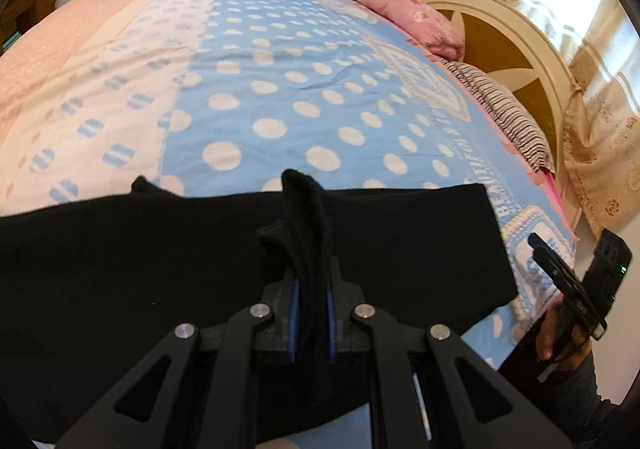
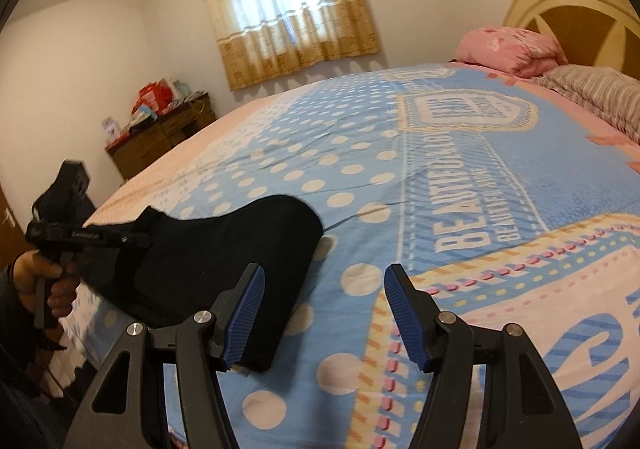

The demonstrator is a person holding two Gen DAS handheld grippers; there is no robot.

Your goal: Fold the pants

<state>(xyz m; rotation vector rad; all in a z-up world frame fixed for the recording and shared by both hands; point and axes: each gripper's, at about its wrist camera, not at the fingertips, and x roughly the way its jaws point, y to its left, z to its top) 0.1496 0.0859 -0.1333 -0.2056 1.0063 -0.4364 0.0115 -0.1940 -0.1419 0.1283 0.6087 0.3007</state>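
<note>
Near edge of bed [image 2: 460, 209], on the dotted blue cover: black pants [image 1: 400, 241] lying flat, already narrowed to a compact band, so likely one fold or more done. Left gripper [image 1: 311, 309] clenched on a raised pinch of black cloth, bunch standing up between the blue pads [image 1: 295, 313]. Right gripper [image 2: 324, 313] spread wide, holding nothing, hovering over bare cover just beside the pants' end. Layer count hard to read, fabric too dark. Remaining, by judgement: carry pinched part across, flatten, release. Pink pillow [image 2: 508, 49] well apart by headboard.
</note>
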